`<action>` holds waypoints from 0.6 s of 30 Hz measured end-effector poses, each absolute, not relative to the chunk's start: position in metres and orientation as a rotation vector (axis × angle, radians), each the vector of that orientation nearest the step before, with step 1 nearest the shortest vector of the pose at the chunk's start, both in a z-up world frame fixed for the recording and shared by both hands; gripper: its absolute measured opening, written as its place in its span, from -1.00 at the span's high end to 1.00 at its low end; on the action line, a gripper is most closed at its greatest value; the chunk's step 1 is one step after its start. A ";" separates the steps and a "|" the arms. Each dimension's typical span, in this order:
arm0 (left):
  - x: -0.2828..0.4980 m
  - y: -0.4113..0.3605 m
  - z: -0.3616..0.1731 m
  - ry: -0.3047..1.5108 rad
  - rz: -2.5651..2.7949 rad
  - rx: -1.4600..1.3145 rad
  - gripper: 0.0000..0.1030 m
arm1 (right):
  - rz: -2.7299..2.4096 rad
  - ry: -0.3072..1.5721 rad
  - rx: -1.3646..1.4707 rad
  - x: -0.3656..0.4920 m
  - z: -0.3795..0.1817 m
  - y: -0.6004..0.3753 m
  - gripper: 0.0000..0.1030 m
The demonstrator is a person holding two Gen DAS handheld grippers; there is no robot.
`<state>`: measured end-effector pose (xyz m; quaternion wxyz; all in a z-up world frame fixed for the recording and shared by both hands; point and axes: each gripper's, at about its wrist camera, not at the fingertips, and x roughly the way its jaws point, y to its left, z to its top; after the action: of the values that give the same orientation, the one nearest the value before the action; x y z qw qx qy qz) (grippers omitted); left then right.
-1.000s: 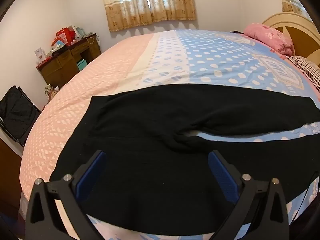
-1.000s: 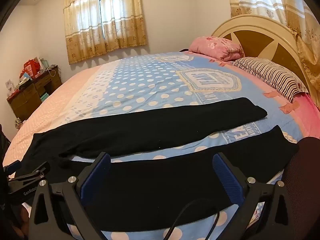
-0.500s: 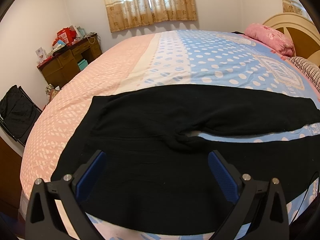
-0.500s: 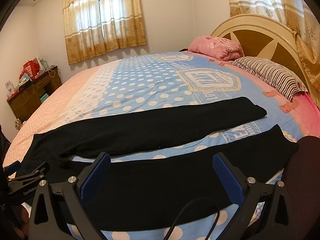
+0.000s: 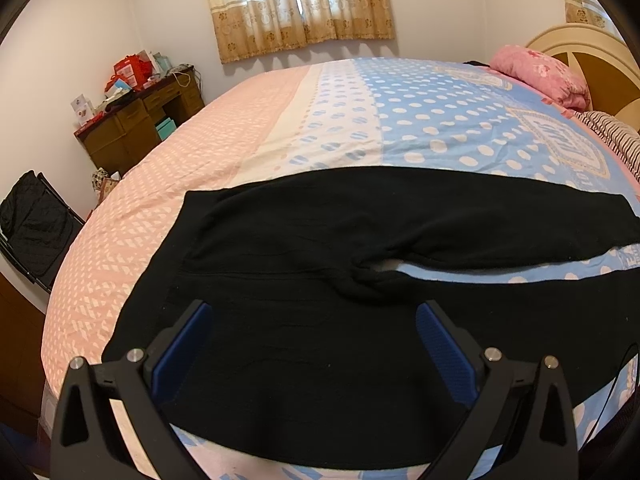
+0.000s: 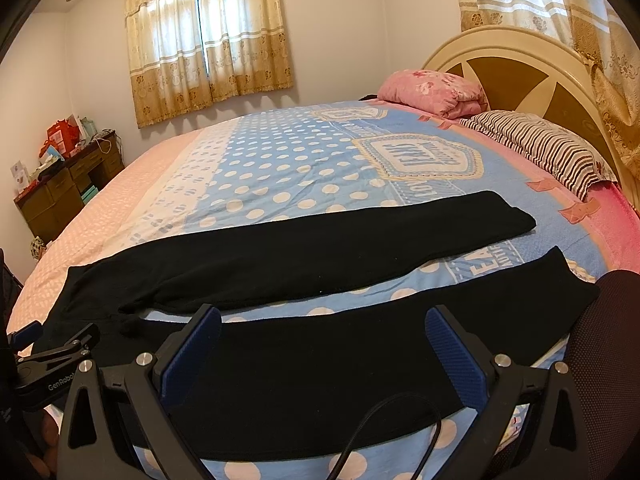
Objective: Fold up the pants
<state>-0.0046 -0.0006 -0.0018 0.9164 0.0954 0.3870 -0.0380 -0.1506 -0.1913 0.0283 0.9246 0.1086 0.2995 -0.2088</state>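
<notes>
lying flat ahead of both tongs, black pants point(image 5: 320, 248) on bed point(image 5: 248, 128); left gripper point(image 5: 314, 344) and right gripper point(image 6: 322, 344) spread apart, empty.

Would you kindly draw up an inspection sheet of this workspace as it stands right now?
Surface: bed with a blue dotted and pink cover, lightly creased.
Job's things: black pants spread flat, unfolded, waist to the left, two legs lying apart with bedcover showing between.
Clutter: pink pillow and striped pillow at the headboard.
Grippers: left gripper open above the waist area; right gripper open above the near leg; neither holds cloth.
Cables: black cable looping below the right gripper.
Surroundings: curtained window, cluttered wooden desk, dark chair.
</notes>
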 end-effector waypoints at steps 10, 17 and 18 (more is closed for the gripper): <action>-0.005 -0.001 -0.002 0.796 -0.076 0.198 -1.00 | -0.427 0.615 0.224 -0.150 0.028 -0.191 -0.98; -0.005 -0.001 -0.002 0.799 -0.078 0.197 -1.00 | -0.425 0.617 0.226 -0.150 0.027 -0.190 -0.98; -0.005 -0.001 -0.002 0.799 -0.078 0.197 -1.00 | -0.426 0.618 0.226 -0.150 0.027 -0.190 -0.98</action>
<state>-0.0047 -0.0012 -0.0023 0.9159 0.0956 0.3880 -0.0380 -0.1497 -0.1902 0.0269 0.9242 0.1102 0.3010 -0.2075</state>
